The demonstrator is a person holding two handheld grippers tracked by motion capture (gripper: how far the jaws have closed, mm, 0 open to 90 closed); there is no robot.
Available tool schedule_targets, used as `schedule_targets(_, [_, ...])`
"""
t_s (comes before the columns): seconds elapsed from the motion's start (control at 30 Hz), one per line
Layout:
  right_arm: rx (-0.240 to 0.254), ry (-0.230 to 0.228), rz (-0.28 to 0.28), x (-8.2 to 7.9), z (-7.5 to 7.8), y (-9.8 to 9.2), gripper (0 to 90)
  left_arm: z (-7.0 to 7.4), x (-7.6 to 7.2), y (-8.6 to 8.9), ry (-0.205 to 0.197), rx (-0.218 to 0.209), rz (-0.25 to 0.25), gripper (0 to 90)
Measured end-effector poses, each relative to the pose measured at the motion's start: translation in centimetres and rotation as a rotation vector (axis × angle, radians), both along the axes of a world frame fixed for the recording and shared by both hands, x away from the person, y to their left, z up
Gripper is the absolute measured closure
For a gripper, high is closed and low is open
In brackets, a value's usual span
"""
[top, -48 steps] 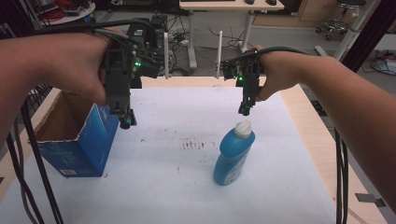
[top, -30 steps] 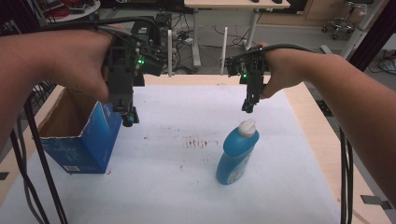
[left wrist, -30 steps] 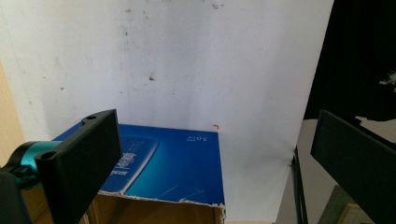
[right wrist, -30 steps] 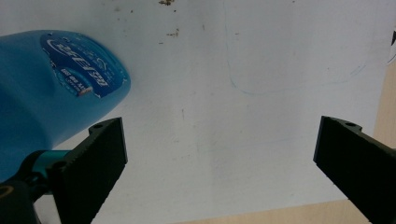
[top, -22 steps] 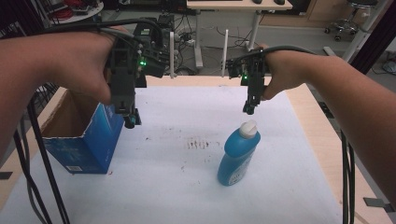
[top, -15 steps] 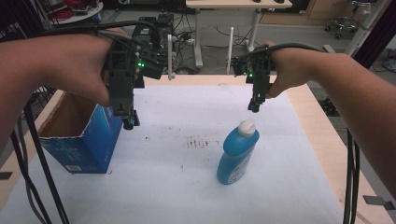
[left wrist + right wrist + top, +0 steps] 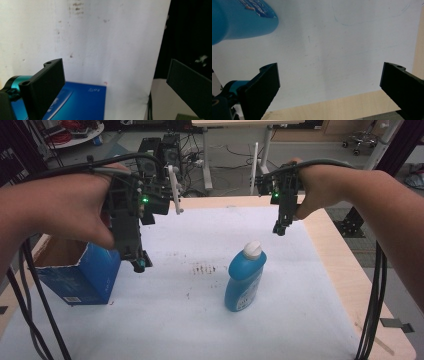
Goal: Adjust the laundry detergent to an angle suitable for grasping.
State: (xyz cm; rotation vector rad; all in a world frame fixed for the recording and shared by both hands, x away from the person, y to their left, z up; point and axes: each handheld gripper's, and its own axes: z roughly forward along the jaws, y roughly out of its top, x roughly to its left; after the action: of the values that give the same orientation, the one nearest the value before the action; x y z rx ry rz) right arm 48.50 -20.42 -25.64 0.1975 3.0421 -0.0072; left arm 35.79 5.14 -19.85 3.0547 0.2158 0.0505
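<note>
A blue bottle [image 7: 244,281] with a white cap stands upright near the middle of the white table sheet. My right gripper [image 7: 278,228] hangs in the air behind it and to its right, apart from the cap. In the right gripper view my right gripper [image 7: 329,68] has its jaws wide apart with nothing between them, and the bottle [image 7: 242,17] shows at the top left. A blue cardboard box [image 7: 80,275] with an open top stands at the left. My left gripper [image 7: 139,264] hovers just right of the box. In the left gripper view my left gripper [image 7: 113,67] is open and empty above the box [image 7: 82,102].
The white sheet [image 7: 300,320] covers most of the wooden table [image 7: 345,270] and has dark stains [image 7: 202,268] near its middle. Cables [image 7: 372,285] trail down from both grippers. Beyond the table's far edge are desk legs and equipment on the floor.
My right gripper has moved to the right, from just above the bottle's cap to a spot behind and right of it. The left gripper has stayed beside the box.
</note>
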Motion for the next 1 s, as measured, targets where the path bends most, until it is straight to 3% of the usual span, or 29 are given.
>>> schedule_targets(0.17, [0.001, -0.003, -0.008, -0.3, 0.1, -0.9, 1.9, -0.7, -0.9, -1.1, 0.034, -0.042, 0.062, 1.7])
schedule_targets(0.37, [0.003, -0.005, -0.007, -0.6, 0.0, -1.6, 1.9, -0.9, -1.6, -1.9, 0.007, -0.129, 0.158, 1.7])
schedule_targets(0.6, [0.003, -0.006, -0.007, -0.9, -0.3, -1.9, 1.9, -1.7, -2.2, -3.0, 0.031, -0.237, 0.241, 1.7])
schedule_targets(0.8, [0.001, -0.005, -0.008, -1.2, -0.4, -2.2, 1.9, -2.6, -2.3, -4.0, 0.023, -0.282, 0.303, 1.7])
schedule_targets(0.9, [0.005, -0.009, -0.009, -1.3, -0.2, -2.4, 1.9, -3.1, -2.1, -4.3, 0.036, -0.352, 0.352, 1.7])
schedule_targets(1.0, [0.005, -0.01, -0.004, -1.3, -0.2, -2.6, 1.9, -3.5, -2.0, -4.7, 0.031, -0.365, 0.369, 1.7])
